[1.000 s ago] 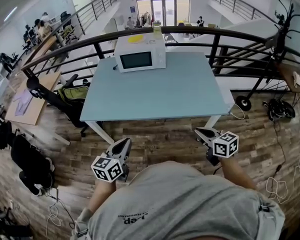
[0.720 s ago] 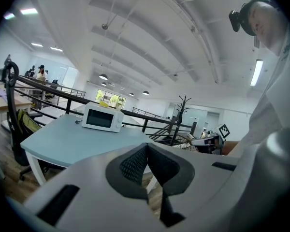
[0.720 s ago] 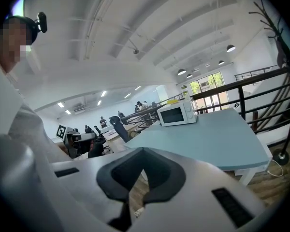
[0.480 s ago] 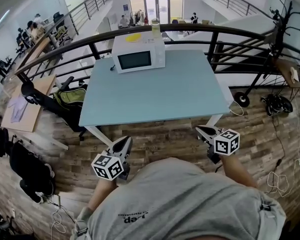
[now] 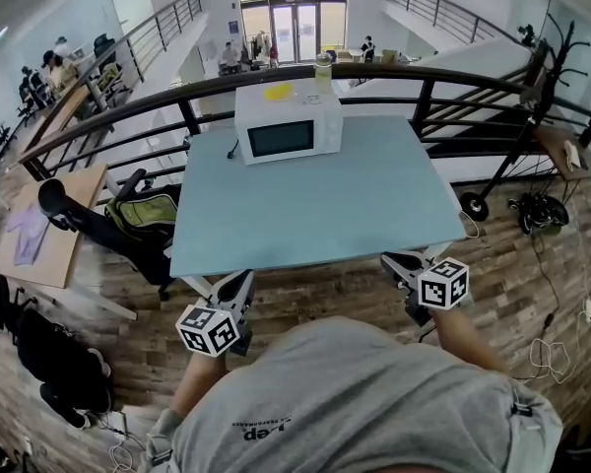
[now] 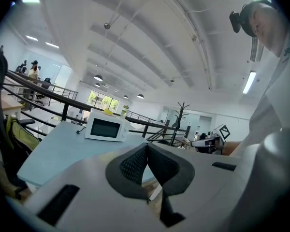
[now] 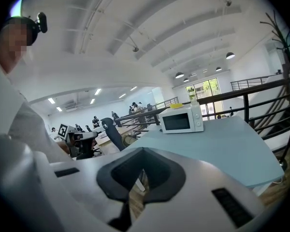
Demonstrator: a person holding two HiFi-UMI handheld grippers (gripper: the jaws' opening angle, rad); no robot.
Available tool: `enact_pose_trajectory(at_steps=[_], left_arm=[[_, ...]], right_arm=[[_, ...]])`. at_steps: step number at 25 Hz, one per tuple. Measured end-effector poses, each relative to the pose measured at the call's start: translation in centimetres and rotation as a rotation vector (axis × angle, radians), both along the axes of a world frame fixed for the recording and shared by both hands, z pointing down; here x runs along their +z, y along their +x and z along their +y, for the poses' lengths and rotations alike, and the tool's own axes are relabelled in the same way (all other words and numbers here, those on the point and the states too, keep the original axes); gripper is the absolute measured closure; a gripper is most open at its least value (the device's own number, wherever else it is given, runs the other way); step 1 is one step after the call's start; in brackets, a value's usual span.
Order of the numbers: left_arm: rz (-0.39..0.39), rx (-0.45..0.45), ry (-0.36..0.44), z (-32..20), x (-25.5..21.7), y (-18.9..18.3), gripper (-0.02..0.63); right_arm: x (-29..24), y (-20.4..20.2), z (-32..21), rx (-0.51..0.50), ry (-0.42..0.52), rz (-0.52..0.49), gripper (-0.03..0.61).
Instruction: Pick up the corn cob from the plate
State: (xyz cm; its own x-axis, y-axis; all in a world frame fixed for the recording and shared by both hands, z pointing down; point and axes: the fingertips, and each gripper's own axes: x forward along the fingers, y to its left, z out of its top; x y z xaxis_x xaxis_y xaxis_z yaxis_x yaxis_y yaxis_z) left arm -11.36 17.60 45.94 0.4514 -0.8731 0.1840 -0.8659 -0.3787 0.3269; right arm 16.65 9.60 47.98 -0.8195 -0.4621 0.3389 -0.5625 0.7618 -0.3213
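Observation:
No corn cob and no plate can be made out for certain. A flat yellow thing (image 5: 279, 93) lies on top of a white microwave (image 5: 288, 126) at the far edge of a light blue table (image 5: 305, 205); what it is I cannot tell. It also shows in the left gripper view as the yellow thing (image 6: 108, 112) on the microwave (image 6: 106, 128). My left gripper (image 5: 242, 282) is shut and empty, just short of the table's near edge at the left. The right gripper (image 5: 396, 262) is likewise shut and empty at the near right corner.
A clear jar (image 5: 322, 67) stands behind the microwave. A black railing (image 5: 424, 77) curves behind the table. An office chair with a green bag (image 5: 143, 205) stands to the left and a scooter (image 5: 532, 210) to the right. Underfoot is a wood-plank floor (image 5: 315, 284).
The table and microwave have come nearer in the head view. Both grippers have moved forward from over the floor to the table's near edge. Their jaws stayed shut.

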Motion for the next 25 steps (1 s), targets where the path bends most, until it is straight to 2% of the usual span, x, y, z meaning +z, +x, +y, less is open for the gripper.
enact_pose_trajectory(at_steps=[6,14,20,25], left_arm=[[0.018,0.005,-0.013,-0.9,0.7,-6.1,0.595],[0.042,-0.004,-0.015,-1.8,1.4,-12.6,0.595],[0.065,-0.018,-0.043,-2.2,2.8,-14.5,0.595],[0.058,-0.017,-0.052,-3.8,2.9,-14.5,0.595]], right_arm=[[0.3,-6.6,-0.5,-0.001,-0.012,0.016,0.563],[0.5,-12.4,-1.4,0.002,-0.022,0.045,0.563],[0.7,-14.8,-2.3,-0.024,-0.022,0.067,0.563],[1.5,-14.6,-4.2,-0.013,-0.041,0.05,0.563]])
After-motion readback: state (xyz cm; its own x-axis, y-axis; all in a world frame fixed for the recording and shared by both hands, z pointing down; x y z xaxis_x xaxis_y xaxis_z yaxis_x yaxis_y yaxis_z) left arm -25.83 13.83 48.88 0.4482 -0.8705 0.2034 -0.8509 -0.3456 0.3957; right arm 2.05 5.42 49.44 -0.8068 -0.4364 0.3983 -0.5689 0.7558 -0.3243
